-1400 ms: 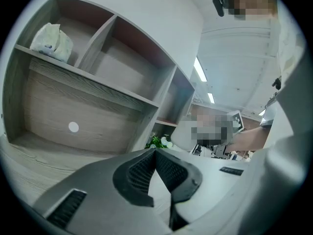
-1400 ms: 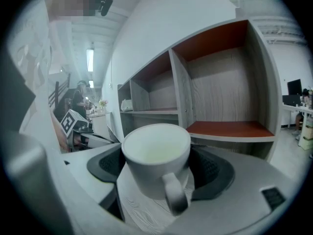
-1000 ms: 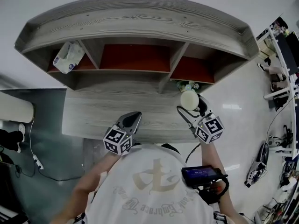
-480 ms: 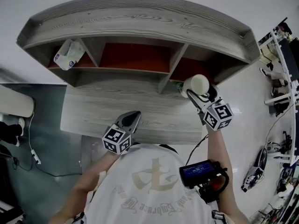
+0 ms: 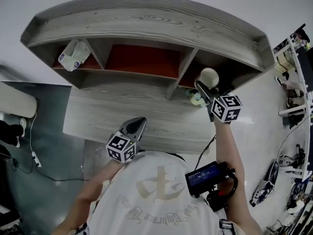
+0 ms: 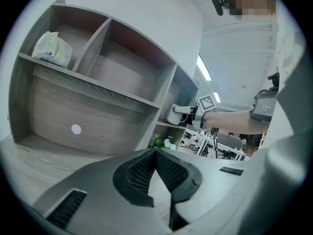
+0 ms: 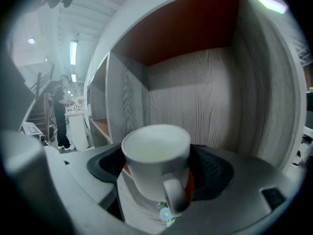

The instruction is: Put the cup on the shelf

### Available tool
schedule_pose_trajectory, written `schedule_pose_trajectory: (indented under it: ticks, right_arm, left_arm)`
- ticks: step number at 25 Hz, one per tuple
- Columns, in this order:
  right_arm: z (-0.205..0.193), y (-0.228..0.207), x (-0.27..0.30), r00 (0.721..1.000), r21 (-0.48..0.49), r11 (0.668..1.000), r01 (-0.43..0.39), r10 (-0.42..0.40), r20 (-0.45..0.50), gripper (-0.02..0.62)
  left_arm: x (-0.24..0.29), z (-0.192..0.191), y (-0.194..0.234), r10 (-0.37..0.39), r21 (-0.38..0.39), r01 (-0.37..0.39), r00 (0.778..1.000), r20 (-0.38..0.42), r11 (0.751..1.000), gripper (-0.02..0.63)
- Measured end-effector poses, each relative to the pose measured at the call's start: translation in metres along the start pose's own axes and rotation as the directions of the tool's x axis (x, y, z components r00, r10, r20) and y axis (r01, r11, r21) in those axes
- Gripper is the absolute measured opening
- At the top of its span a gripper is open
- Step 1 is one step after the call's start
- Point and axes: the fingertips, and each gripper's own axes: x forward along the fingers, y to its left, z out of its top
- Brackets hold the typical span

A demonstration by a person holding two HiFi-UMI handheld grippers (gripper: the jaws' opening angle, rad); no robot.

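Note:
A white cup [image 7: 157, 165] with its handle facing the camera sits between the jaws of my right gripper [image 7: 159, 168], which is shut on it. In the head view the cup [image 5: 209, 76] hangs at the mouth of the right-hand compartment of the grey wooden shelf [image 5: 146, 23], with the right gripper [image 5: 205, 88] just below it. The left gripper view shows the same cup [image 6: 174, 114] at that compartment's edge. My left gripper [image 5: 138, 125] rests low over the desk [image 5: 98, 116], jaws together and empty; its fingertips [image 6: 155, 153] touch.
A white tissue pack [image 5: 73, 55] lies in the shelf's left compartment; the middle compartment [image 5: 142, 60] has a red floor. A small flower ornament [image 5: 196, 99] stands on the desk under my right gripper. Office equipment [image 5: 293, 82] crowds the far right.
My right gripper has carried the cup up and forward from over the desk to the mouth of the right compartment. The left gripper has stayed put.

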Motion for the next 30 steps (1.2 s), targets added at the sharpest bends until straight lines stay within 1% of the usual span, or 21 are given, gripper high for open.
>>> schedule_pose_trajectory:
  ticks: [7,10,14,16,21,24,25,26,30]
  right_arm:
    - [0.004,-0.015,0.025,0.999,0.001,1.000,0.028,-0.028,-0.025,0.414]
    - [0.006,-0.020,0.032,0.999,0.020,0.999,0.034,-0.033,-0.017,0.415]
    - [0.006,-0.026,0.039,0.999,0.073,0.997,0.038,-0.038,-0.012,0.416]
    - [0.006,-0.027,0.040,0.999,0.072,0.997,0.042,-0.042,-0.012,0.417]
    - [0.005,-0.029,0.039,0.998,0.070,0.995,0.064,-0.065,0.006,0.426]
    - [0.012,-0.030,0.035,0.996,0.060,0.995,0.081,-0.083,0.033,0.428]
    - [0.015,-0.029,0.035,0.996,0.060,0.995,0.079,-0.081,0.047,0.428]
    - [0.018,-0.028,0.034,0.995,0.061,0.995,0.074,-0.078,0.058,0.446]
    - [0.025,-0.025,0.023,0.993,0.059,0.996,0.066,-0.071,0.094,0.449]
  left_arm:
    - [-0.003,0.000,0.004,0.031,-0.006,-0.031,0.999,0.004,0.999,0.002]
    - [-0.003,0.000,0.006,0.043,-0.010,-0.043,0.999,0.003,0.999,0.002]
    - [-0.004,-0.002,0.009,0.053,-0.013,-0.053,0.999,0.005,0.999,0.002]
    - [-0.004,-0.003,0.009,0.055,-0.013,-0.055,0.998,0.003,0.998,0.002]
    - [-0.005,-0.004,0.007,0.055,-0.013,-0.055,0.999,-0.001,0.998,0.002]
    - [-0.006,-0.002,0.007,0.050,-0.009,-0.050,0.999,-0.001,0.999,0.002]
    - [-0.006,-0.002,0.008,0.050,-0.008,-0.050,0.999,-0.001,0.999,0.002]
    - [-0.007,-0.002,0.008,0.049,-0.008,-0.049,0.999,-0.001,0.999,0.002]
    - [-0.006,-0.006,0.004,0.037,-0.009,-0.037,0.999,-0.007,0.999,0.002]
